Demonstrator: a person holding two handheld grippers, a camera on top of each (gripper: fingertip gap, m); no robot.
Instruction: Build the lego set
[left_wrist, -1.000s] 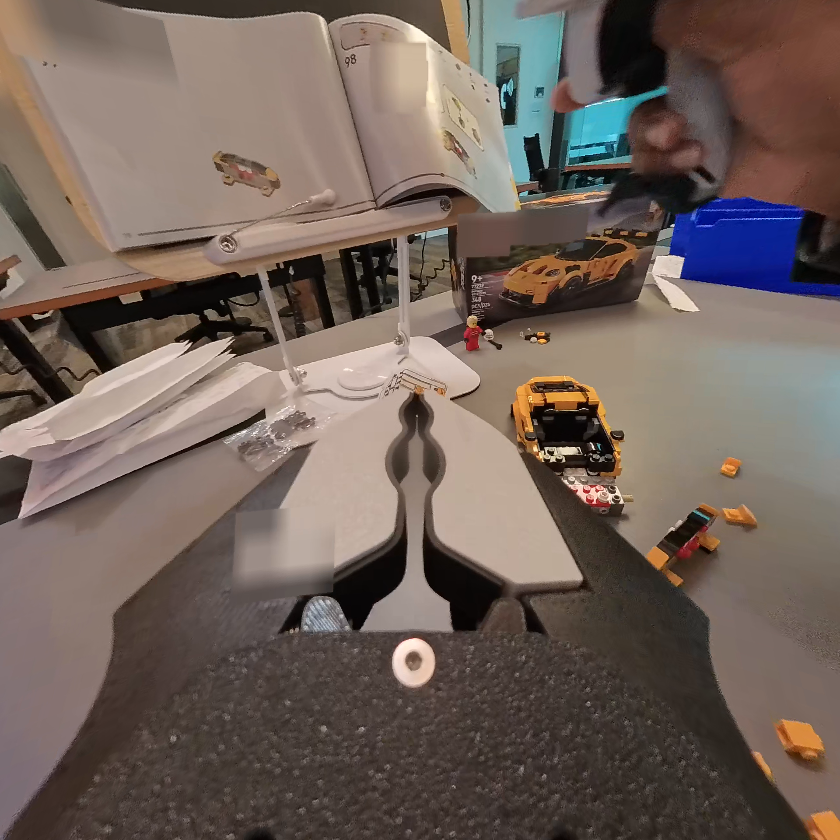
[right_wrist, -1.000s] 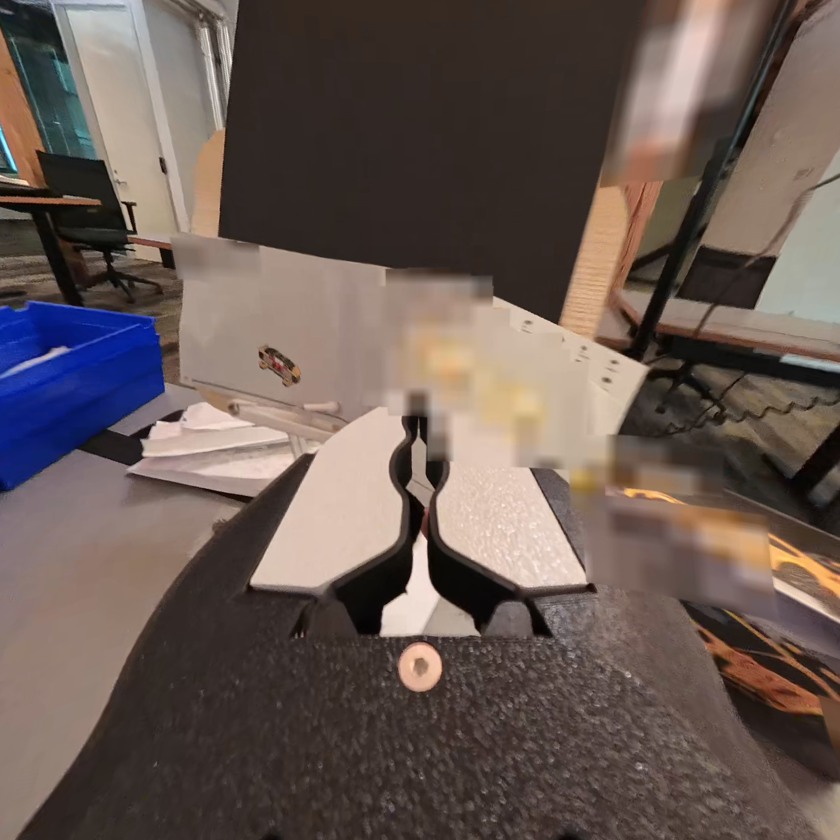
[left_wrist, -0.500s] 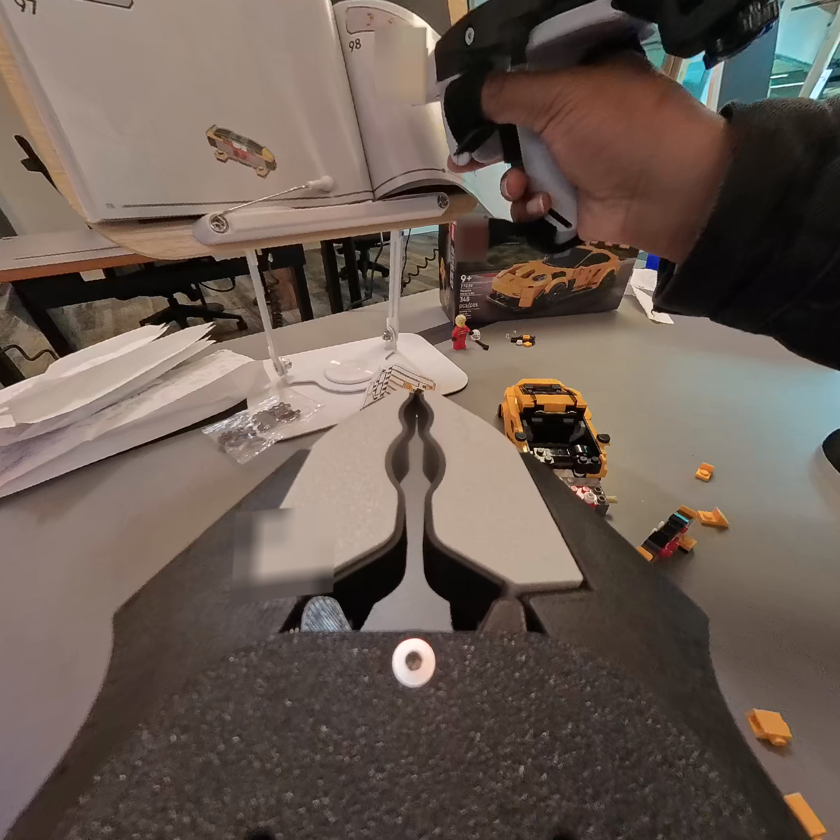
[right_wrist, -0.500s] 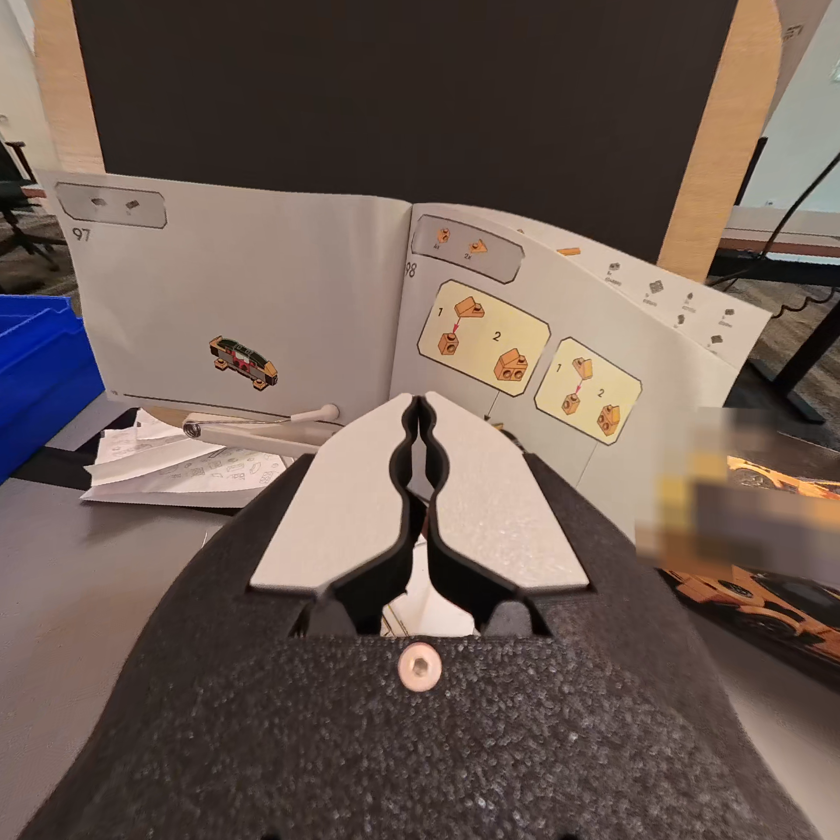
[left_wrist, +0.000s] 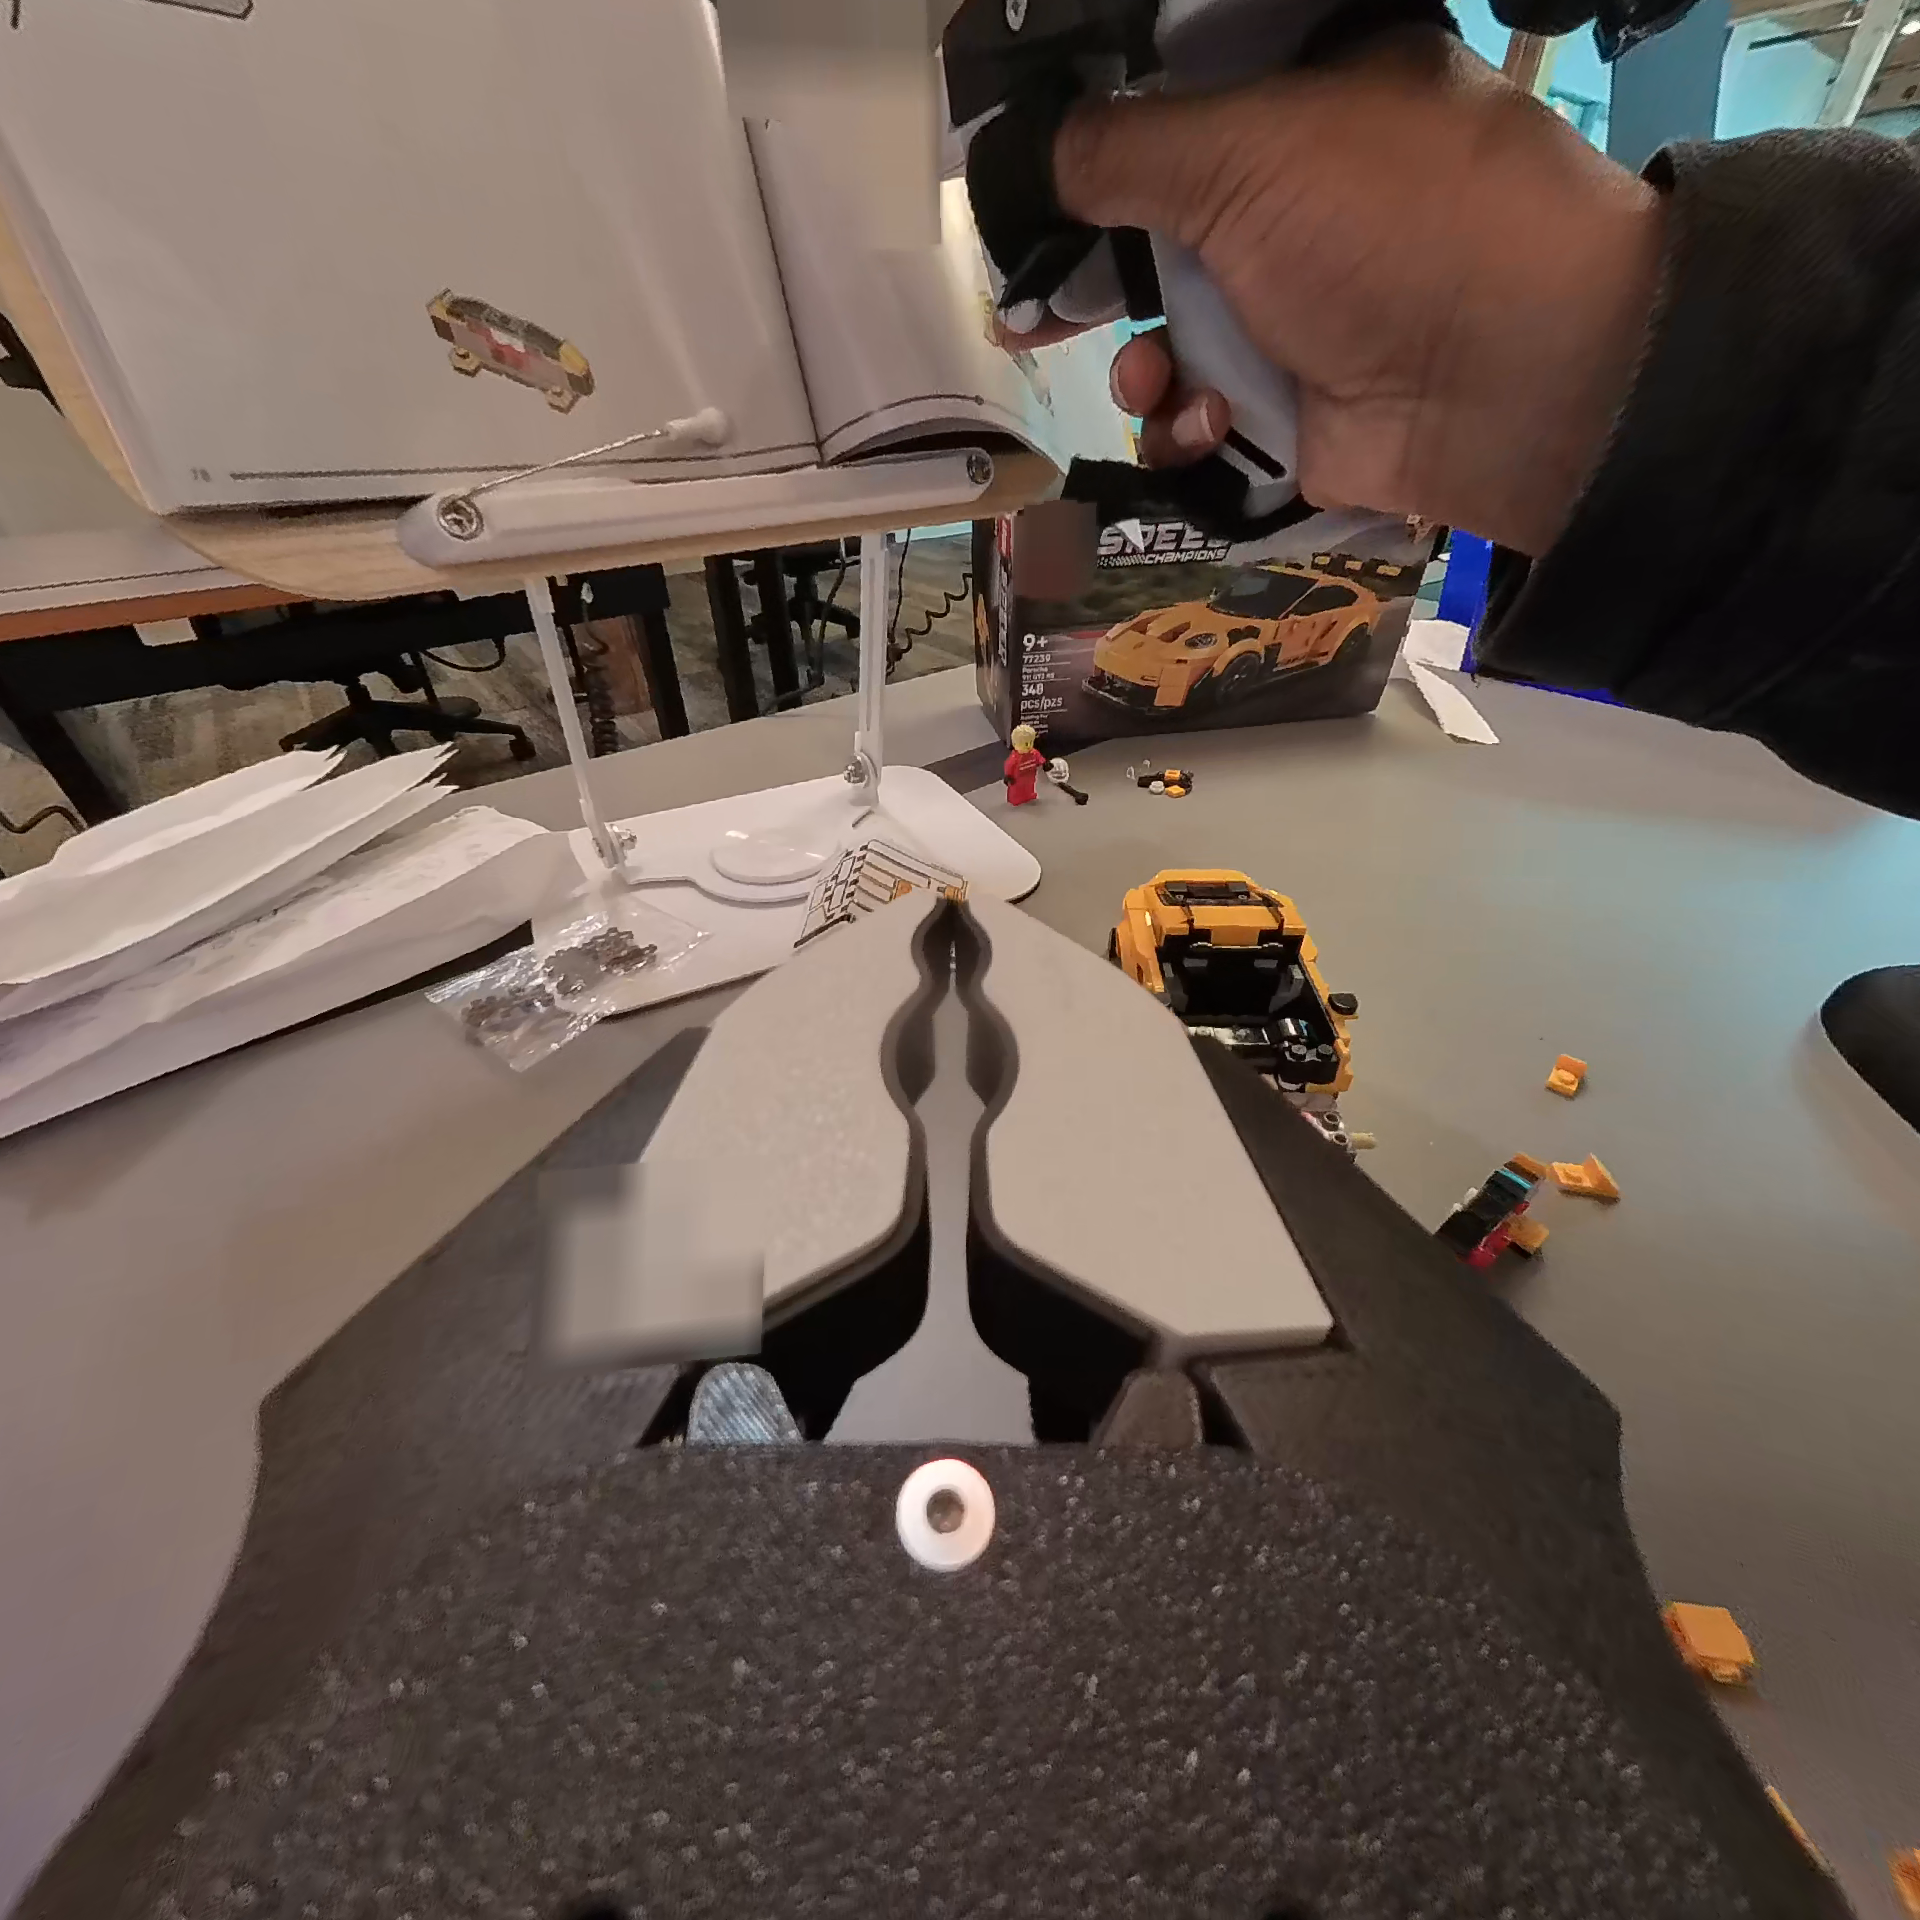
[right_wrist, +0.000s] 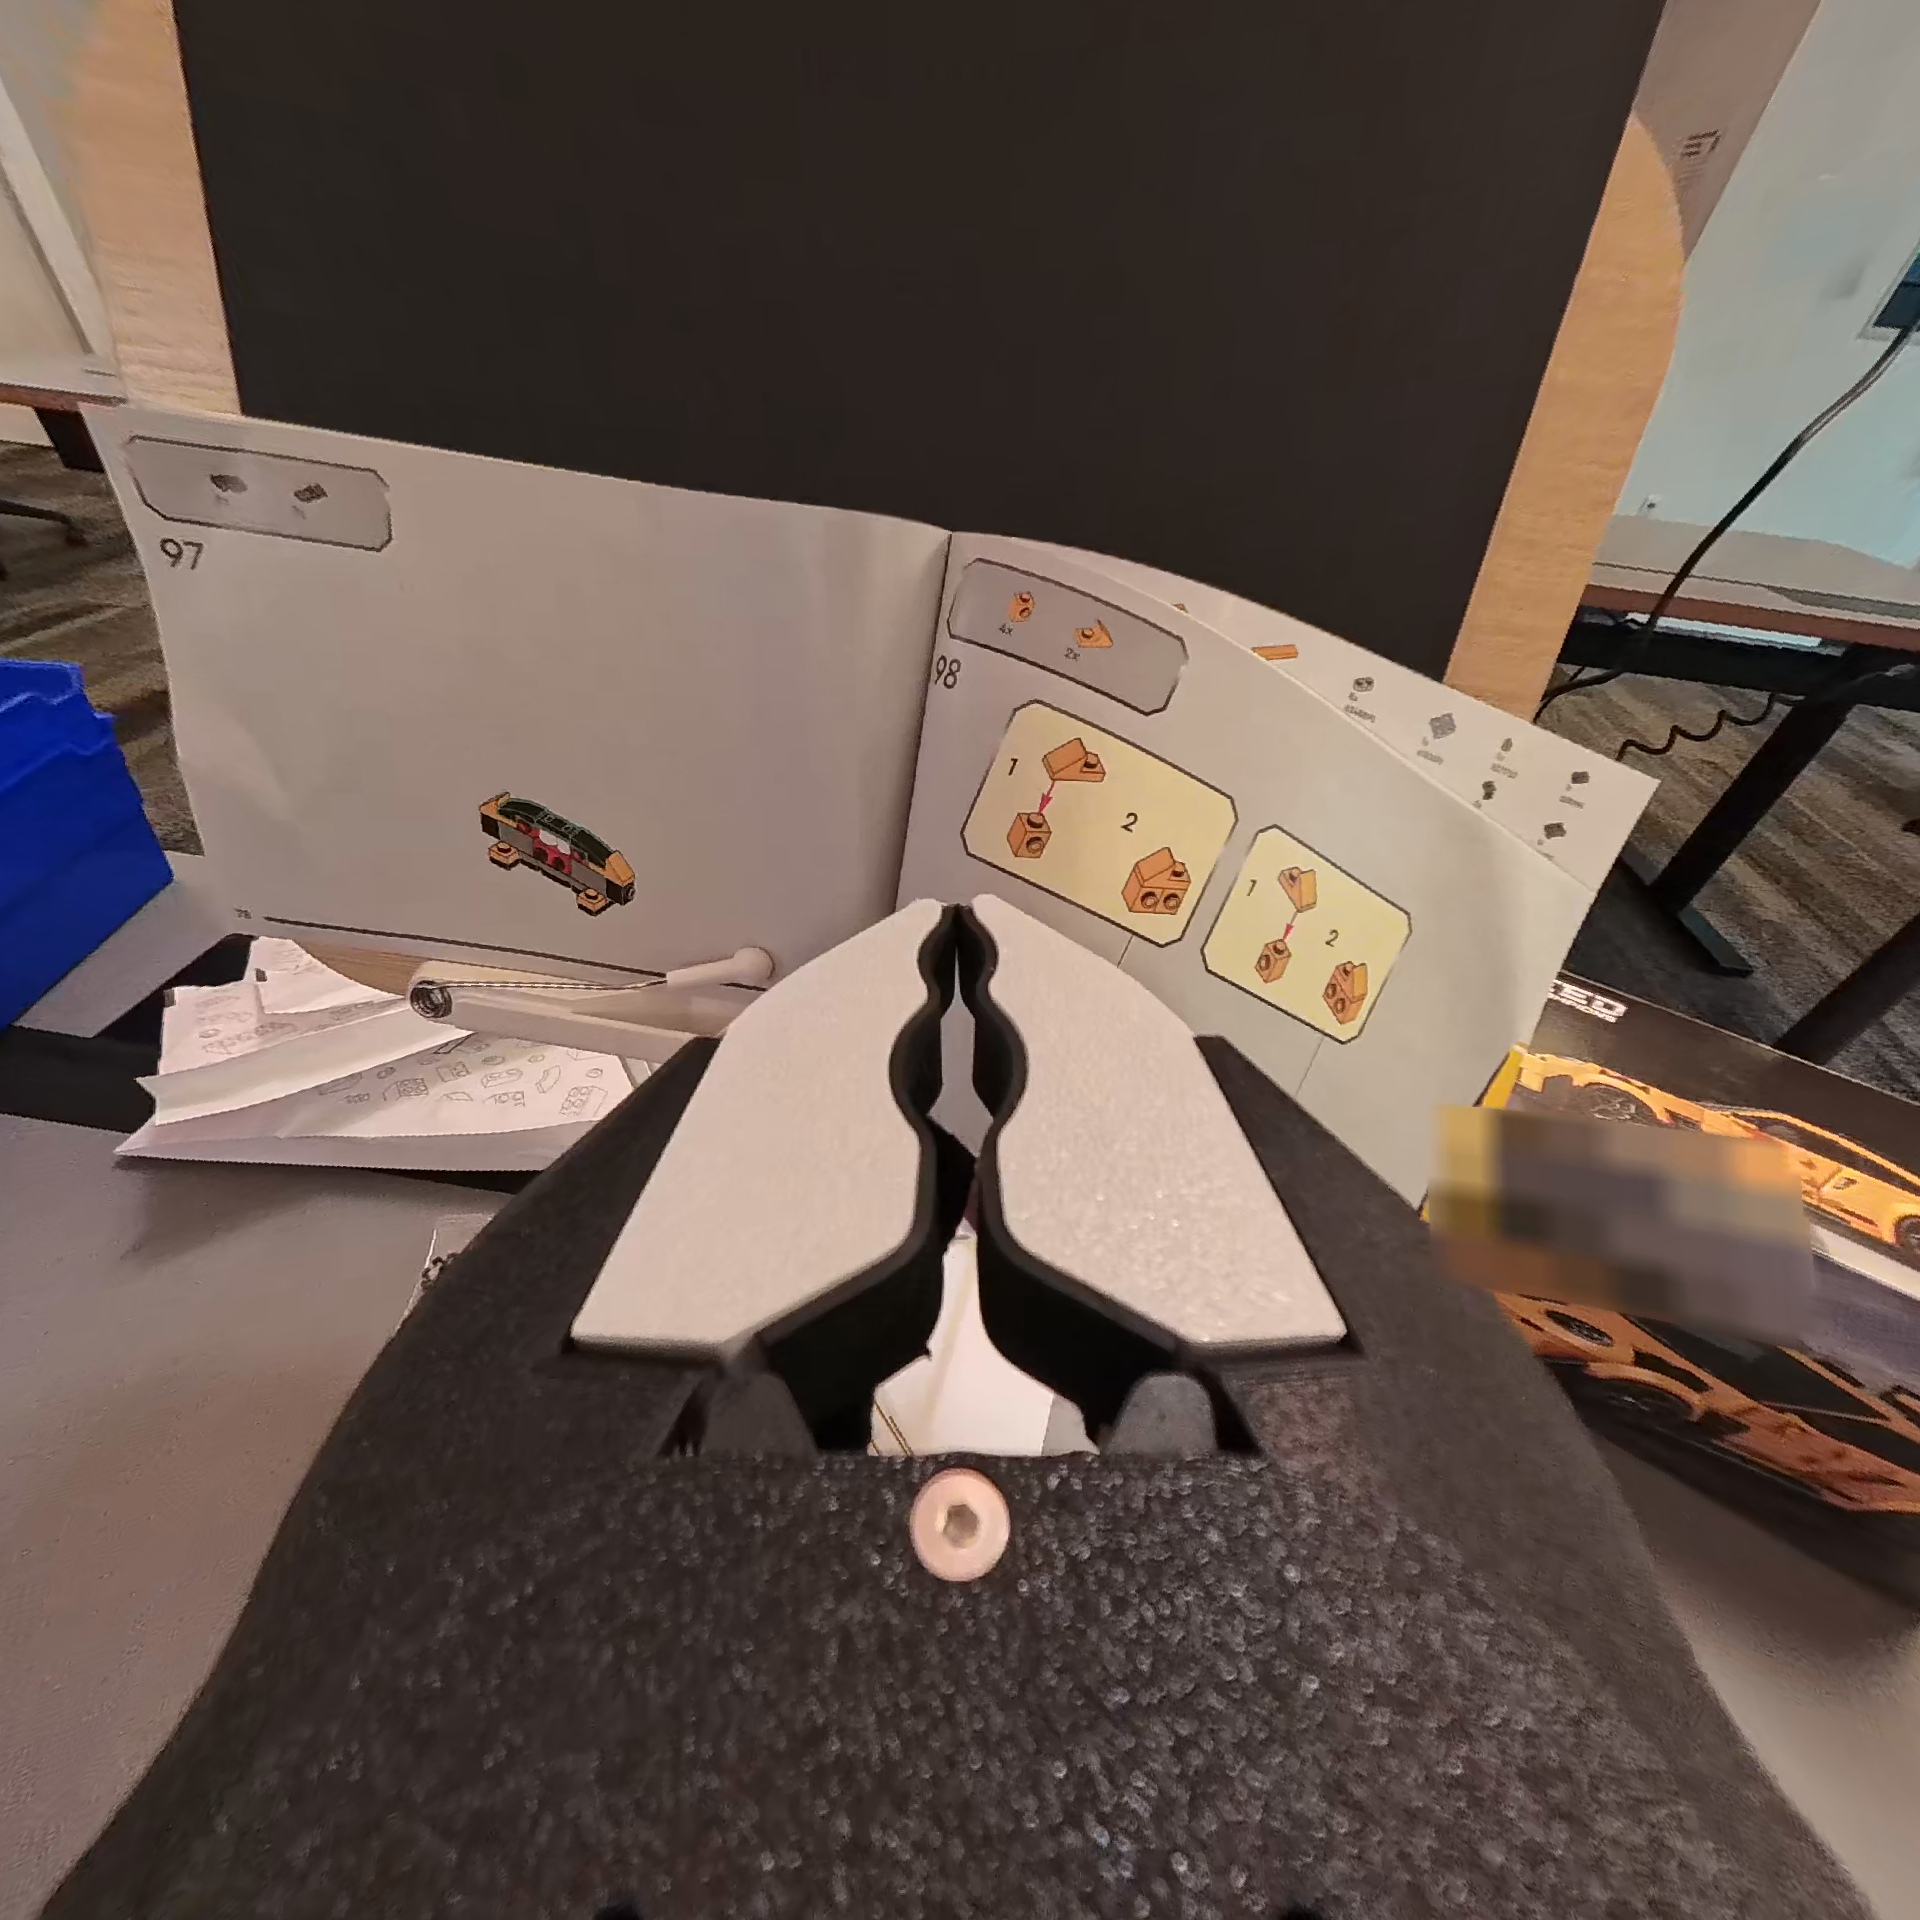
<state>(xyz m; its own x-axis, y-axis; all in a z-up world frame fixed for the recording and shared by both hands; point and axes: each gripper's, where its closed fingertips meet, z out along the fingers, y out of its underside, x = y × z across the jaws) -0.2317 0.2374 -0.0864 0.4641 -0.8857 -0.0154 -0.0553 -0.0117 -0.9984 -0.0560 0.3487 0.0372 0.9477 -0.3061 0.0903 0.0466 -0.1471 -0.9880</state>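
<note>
- Left gripper (left_wrist: 948, 914) sits low over the grey table (left_wrist: 1558, 894), tips pressed together, holding nothing.
- Right gripper (right_wrist: 954, 914), tips also closed and empty, faces the open instruction booklet (right_wrist: 582, 727) on its stand.
- Orange car (left_wrist: 1231, 961) sits half-built just right of the left gripper (loose orange pieces (left_wrist: 1584, 1179) farther right).
- A small dark sub-assembly (left_wrist: 1491, 1221), possibly red inside, lies near them.

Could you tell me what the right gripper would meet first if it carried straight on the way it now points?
Most likely the open white instruction booklet propped on its stand: the shut right gripper points at the lower part of the pages near the centre fold. Nothing shows between its tips and the paper, though the gap is hard to judge.
</note>
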